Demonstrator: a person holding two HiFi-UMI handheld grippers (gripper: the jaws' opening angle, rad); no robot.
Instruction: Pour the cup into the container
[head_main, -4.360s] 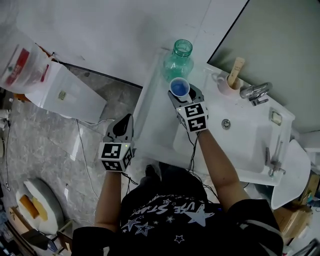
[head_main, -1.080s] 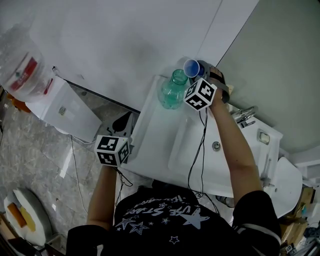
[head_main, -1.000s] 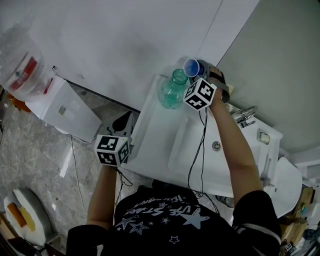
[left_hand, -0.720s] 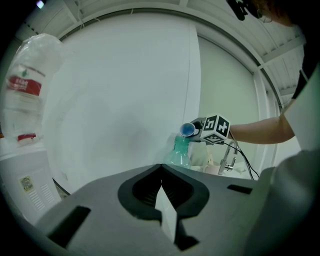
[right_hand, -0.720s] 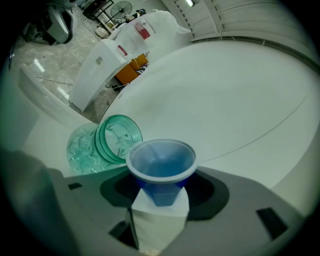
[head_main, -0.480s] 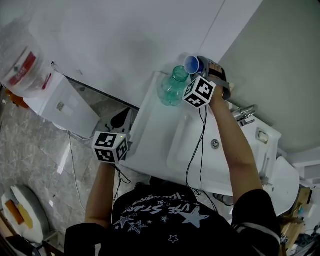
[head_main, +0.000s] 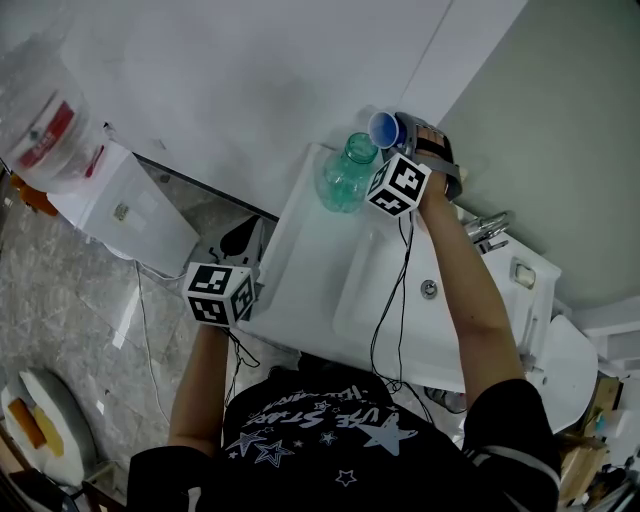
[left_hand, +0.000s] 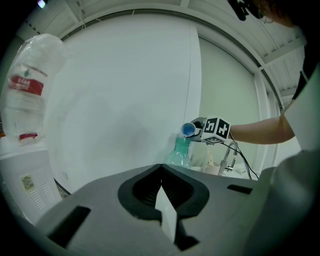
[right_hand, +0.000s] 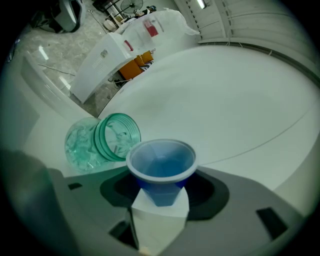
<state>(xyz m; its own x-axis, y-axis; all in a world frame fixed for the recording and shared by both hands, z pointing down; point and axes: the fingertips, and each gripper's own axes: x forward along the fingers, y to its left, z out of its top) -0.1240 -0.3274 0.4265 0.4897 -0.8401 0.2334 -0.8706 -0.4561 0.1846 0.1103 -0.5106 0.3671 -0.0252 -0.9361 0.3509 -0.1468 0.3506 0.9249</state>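
A small blue cup (head_main: 384, 129) is held tipped on its side, mouth toward the left, just above the open neck of a clear green container (head_main: 345, 178) standing on the white counter. My right gripper (head_main: 400, 132) is shut on the cup. In the right gripper view the cup (right_hand: 161, 167) sits between the jaws with the container's ribbed mouth (right_hand: 117, 136) just beyond its rim. My left gripper (head_main: 238, 243) hangs low at the counter's left edge, shut and holding nothing. From the left gripper view the cup (left_hand: 188, 129) is over the container (left_hand: 179, 154).
A white sink basin (head_main: 400, 290) with a faucet (head_main: 485, 228) lies right of the container. A white water dispenser (head_main: 120, 205) with a large bottle (head_main: 45, 130) stands on the floor at the left. A white wall rises close behind the counter.
Since the earliest frame my right gripper has lifted the cup and tipped it over the container's mouth. Over the last second it holds nearly still. My left gripper stays low.
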